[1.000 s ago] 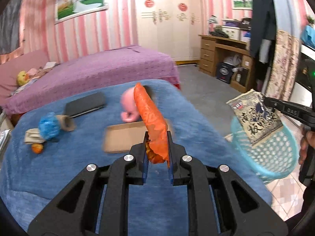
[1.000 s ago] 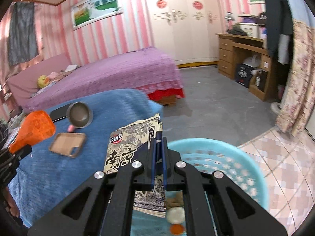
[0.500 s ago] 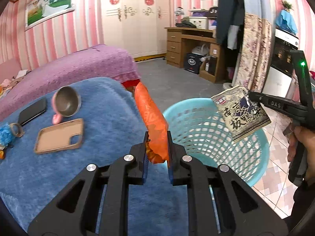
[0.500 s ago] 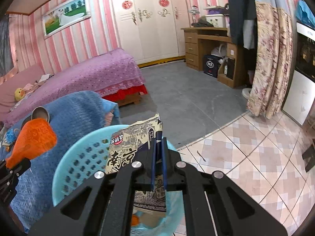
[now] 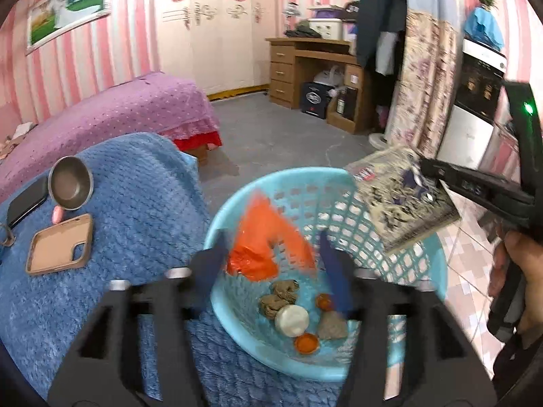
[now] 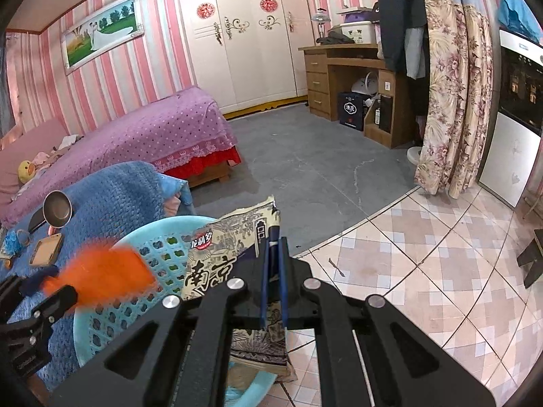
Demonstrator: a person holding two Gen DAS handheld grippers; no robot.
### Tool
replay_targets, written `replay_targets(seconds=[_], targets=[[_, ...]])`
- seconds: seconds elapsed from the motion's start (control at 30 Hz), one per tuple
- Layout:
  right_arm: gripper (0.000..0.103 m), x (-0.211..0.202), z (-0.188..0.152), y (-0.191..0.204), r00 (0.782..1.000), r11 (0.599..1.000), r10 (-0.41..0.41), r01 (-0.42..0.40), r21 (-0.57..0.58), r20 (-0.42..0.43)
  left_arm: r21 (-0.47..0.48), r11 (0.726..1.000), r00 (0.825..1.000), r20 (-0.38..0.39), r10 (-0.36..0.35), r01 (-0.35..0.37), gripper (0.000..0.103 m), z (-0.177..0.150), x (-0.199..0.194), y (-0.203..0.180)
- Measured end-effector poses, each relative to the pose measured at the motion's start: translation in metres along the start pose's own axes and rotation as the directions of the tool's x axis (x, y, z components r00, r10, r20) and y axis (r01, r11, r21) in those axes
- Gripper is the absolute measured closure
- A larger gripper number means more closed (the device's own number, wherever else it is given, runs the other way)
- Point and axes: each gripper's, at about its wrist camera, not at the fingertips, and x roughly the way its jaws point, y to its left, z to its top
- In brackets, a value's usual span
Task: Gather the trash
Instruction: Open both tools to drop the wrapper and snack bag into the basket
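A second ago our left gripper (image 5: pixel 271 261) clenched the orange wrapper (image 5: pixel 263 242) over the blanket (image 5: pixel 142 210); now its jaws have just sprung apart and the wrapper, blurred, hangs free between them above the basket (image 5: pixel 424 271). Our right gripper (image 6: pixel 274 264) has moved with it and still clamps the snack bag (image 6: pixel 220 247) over the rim. In the basket lie brown scraps (image 5: pixel 278 296), a white lid (image 5: pixel 292 320) and orange caps (image 5: pixel 307 342).

A blue knitted blanket (image 5: pixel 142 210) carries a metal bowl (image 5: pixel 70 183), phone case (image 5: pixel 59 245) and black phone (image 5: pixel 25 205).
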Motion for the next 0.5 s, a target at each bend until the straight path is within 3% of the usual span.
replay_targets(seconds=[0.13, 0.3, 0.5], targets=[[0.097, 0.0, 0.0, -0.001, 1.0, 1.0, 0.002, -0.002, 0.007, 0.0, -0.038, 0.997, 0.997, 0.033, 0.064, -0.062, 0.014, 0.003, -0.005, 0.015], [0.097, 0.001, -0.001, 0.004, 1.0, 1.0, 0.008, -0.008, -0.003, -0.004, -0.112, 0.983, 0.987, 0.06, 0.152, -0.145, 0.007, 0.01, -0.011, 0.041], [0.097, 0.003, -0.001, 0.018, 1.0, 0.999, 0.022, -0.022, -0.023, -0.009, -0.181, 0.965, 0.977, 0.069, 0.204, -0.189, 0.006, 0.013, -0.016, 0.062]])
